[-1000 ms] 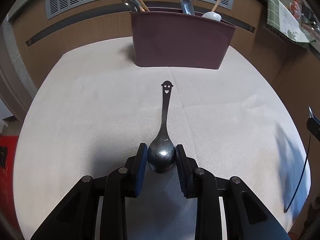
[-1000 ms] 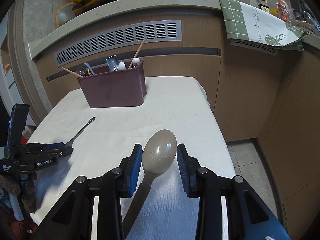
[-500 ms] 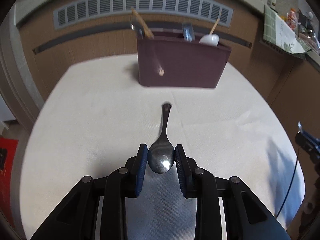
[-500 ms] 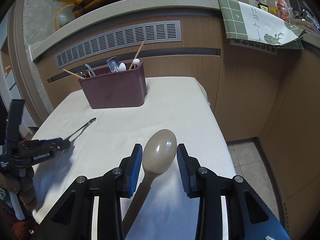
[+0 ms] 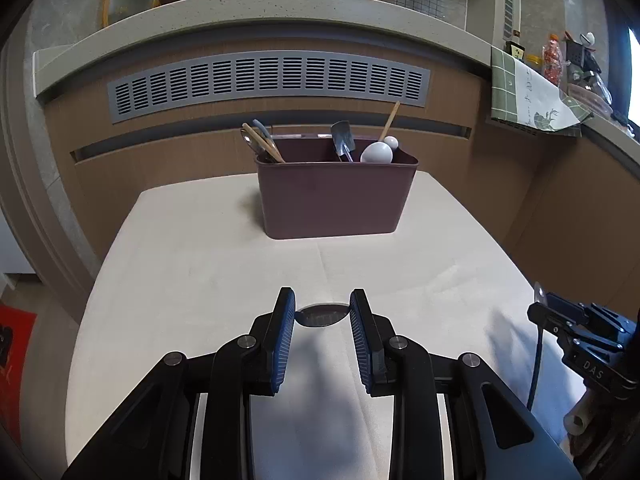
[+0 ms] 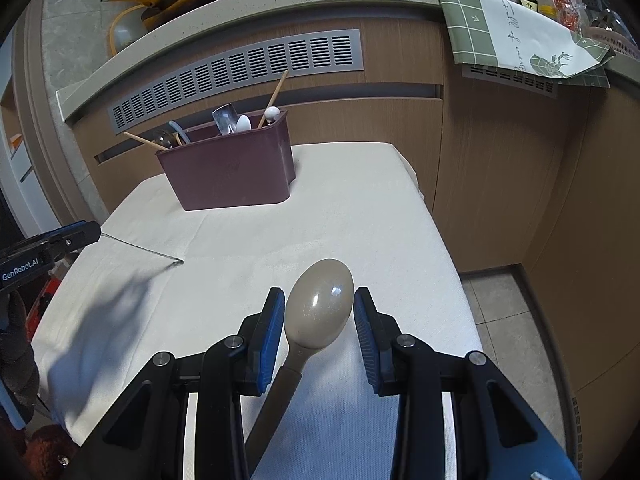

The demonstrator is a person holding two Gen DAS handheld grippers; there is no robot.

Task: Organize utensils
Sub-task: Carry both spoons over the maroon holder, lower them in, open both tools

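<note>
My left gripper is shut on the bowl of a metal spoon, which shows edge-on between the blue pads. In the right wrist view the left gripper hovers over the table's left side. The spoon's thin handle slants down from it to the white cloth. My right gripper is shut on the bowl of a beige spoon, whose handle runs back beneath the fingers. A maroon utensil bin stands at the table's far end with several utensils upright in it.
A white cloth covers the table. Behind the bin runs a wooden counter front with a grey vent grille. The table's right edge drops to a tiled floor. A green checked cloth hangs off the counter at right.
My left gripper has risen with the metal spoon. The spoon's handle has dropped out of the left wrist view and its bowl now shows edge-on. The right gripper has stayed still.
</note>
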